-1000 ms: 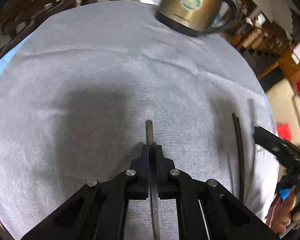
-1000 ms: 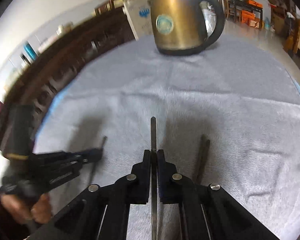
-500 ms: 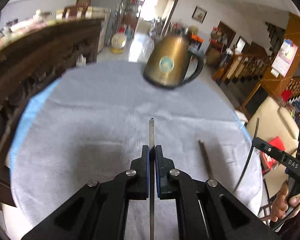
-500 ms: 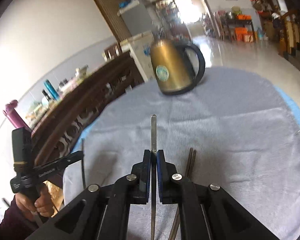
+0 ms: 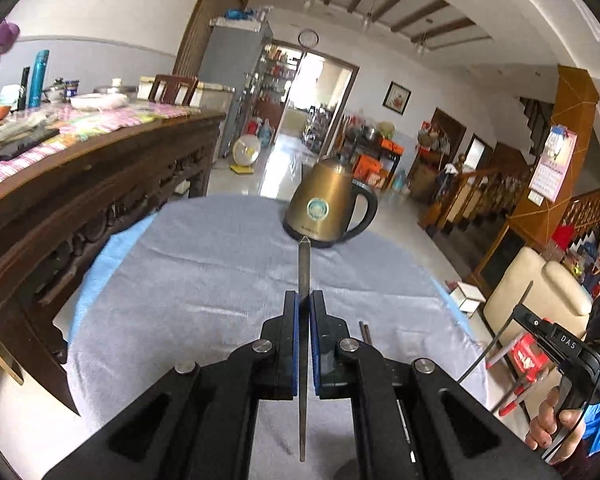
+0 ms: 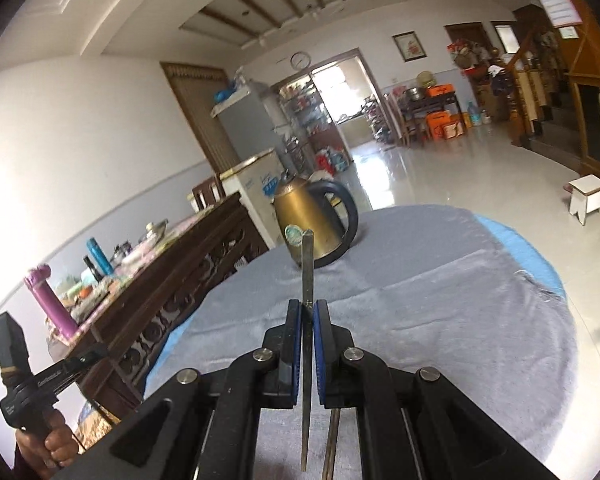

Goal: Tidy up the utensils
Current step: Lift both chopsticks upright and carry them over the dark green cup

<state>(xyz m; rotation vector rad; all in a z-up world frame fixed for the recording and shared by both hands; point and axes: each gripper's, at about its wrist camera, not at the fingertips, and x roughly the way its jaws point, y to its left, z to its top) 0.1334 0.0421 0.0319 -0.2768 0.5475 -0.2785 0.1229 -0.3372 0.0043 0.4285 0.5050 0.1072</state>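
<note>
Fingers left: left gripper (image 5: 303, 308) clamped on a metal chopstick (image 5: 304, 272), now lifted off the tabletop (image 5: 204, 280) | fingers right: right gripper (image 6: 308, 314) pinching second chopstick (image 6: 308, 272), likewise raised | both tips at 12 o'clock toward kettle (image 5: 326, 210) | judged: pickup done, carry next.

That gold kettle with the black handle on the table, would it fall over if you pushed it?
Probably not easily. The gold metal kettle with the black handle is wide at the bottom and narrow on top, standing on a dark round base. The grey cloth under it looks soft, so it would likely drag rather than slide. How heavy it is depends on water inside, which cannot be seen.
</note>
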